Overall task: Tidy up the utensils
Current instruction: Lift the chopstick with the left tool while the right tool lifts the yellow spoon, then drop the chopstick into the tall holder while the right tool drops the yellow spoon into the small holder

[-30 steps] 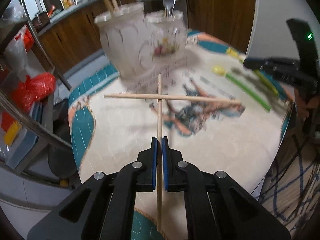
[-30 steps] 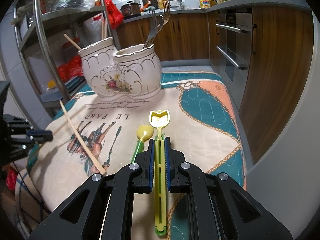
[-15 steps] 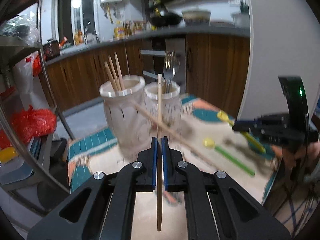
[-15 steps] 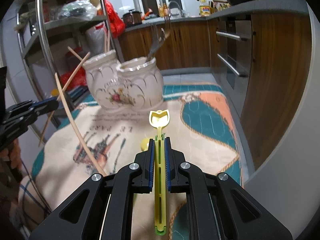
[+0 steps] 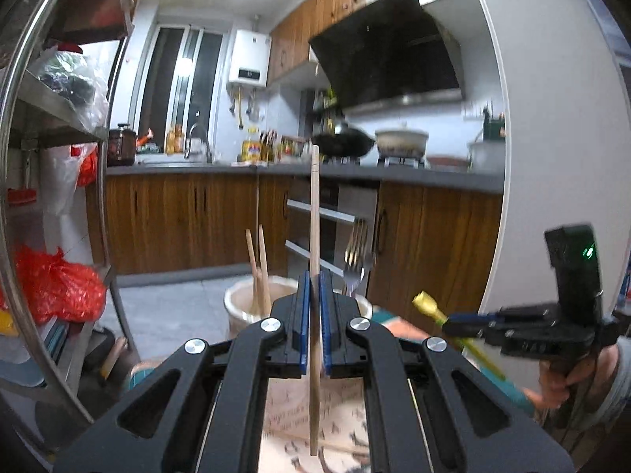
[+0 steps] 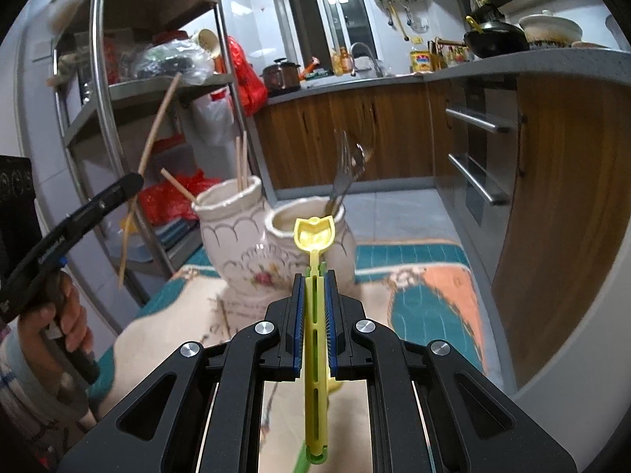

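While a patterned cloth (image 6: pixel 430 280) in teal, orange and cream covers the counter (image 6: pixel 165 315) under both tools, the room behind is a kitchen with wooden cabinets (image 6: pixel 355 134), a grey worktop (image 5: pixel 394 175), a black range hood (image 5: pixel 390 51) and a steel shelf rack (image 6: pixel 102 90) standing just beside the counter's left edge. The left tongs (image 5: pixel 313 287) are closed on a wooden chopstick (image 5: pixel 314 213), which points upward and crosses in front of the cabinets, its lower end hanging free above the cloth. The right tongs (image 6: pixel 314 287) are clamped on a yellow-green plastic utensil (image 6: pixel 315 315), its scoop-shaped yellow head lifted in front of the holder. The two-compartment ceramic holder (image 6: pixel 252 248) stands toward the far end of the cloth: its left compartment has several chopsticks (image 6: pixel 240 161) leaning in it, its right compartment has metal forks (image 6: pixel 347 173). From the right wrist view the left tool sits well to the left of the holder, gripped by a hand (image 6: pixel 59 315), with open air between its chopstick and the holder's rim. To the right the cloth runs bare up to the counter's edge, beyond which lie tiled floor (image 6: pixel 402 213) and oven drawers (image 6: pixel 477 149).
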The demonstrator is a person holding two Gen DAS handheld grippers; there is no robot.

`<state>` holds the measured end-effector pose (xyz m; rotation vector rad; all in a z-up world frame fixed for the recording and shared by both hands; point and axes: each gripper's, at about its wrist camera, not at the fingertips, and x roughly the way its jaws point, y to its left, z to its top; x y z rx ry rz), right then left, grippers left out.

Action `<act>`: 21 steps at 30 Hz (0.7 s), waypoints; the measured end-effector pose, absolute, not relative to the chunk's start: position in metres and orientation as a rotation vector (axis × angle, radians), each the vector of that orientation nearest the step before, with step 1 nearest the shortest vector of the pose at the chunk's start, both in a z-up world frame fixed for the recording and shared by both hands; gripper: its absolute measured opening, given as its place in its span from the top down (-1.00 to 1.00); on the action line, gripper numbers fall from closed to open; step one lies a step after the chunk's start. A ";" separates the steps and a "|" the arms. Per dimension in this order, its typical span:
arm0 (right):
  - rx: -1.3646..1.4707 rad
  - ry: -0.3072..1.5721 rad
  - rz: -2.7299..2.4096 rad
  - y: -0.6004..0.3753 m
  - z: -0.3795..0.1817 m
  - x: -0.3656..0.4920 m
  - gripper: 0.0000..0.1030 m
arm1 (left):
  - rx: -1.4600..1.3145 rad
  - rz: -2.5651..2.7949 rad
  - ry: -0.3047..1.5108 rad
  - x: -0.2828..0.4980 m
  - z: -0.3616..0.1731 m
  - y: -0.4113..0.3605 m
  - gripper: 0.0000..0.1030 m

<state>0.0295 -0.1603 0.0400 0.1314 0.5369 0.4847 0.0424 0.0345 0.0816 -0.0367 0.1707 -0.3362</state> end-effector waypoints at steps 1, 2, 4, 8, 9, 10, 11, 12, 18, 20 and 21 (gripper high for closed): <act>0.133 0.533 0.488 -0.158 0.042 0.033 0.80 | -0.051 -0.346 0.158 0.043 0.085 0.038 0.91; 0.134 0.528 0.490 -0.157 0.044 0.035 0.80 | -0.064 -0.353 0.145 0.045 0.088 0.042 0.91; 0.137 0.510 0.500 -0.153 0.050 0.043 0.80 | -0.095 -0.363 0.121 0.049 0.095 0.053 0.91; 0.154 0.455 0.526 -0.147 0.064 0.057 0.80 | -0.176 -0.379 0.098 0.064 0.106 0.079 0.91; 0.164 0.442 0.535 -0.145 0.068 0.061 0.80 | -0.190 -0.384 0.099 0.071 0.109 0.084 0.91; 0.178 0.427 0.543 -0.143 0.071 0.068 0.80 | -0.199 -0.383 0.101 0.080 0.110 0.088 0.91; 0.186 0.421 0.547 -0.142 0.073 0.073 0.80 | -0.207 -0.389 0.106 0.085 0.110 0.090 0.91; 0.200 0.415 0.553 -0.139 0.074 0.080 0.80 | -0.224 -0.393 0.111 0.094 0.110 0.092 0.91; 0.296 0.377 0.579 -0.132 0.077 0.117 0.80 | -0.276 -0.396 0.126 0.139 0.106 0.095 0.91; 0.322 0.365 0.580 -0.128 0.075 0.129 0.80 | -0.274 -0.391 0.133 0.152 0.102 0.091 0.91; 0.331 0.364 0.579 -0.127 0.073 0.132 0.80 | -0.270 -0.391 0.137 0.158 0.099 0.088 0.91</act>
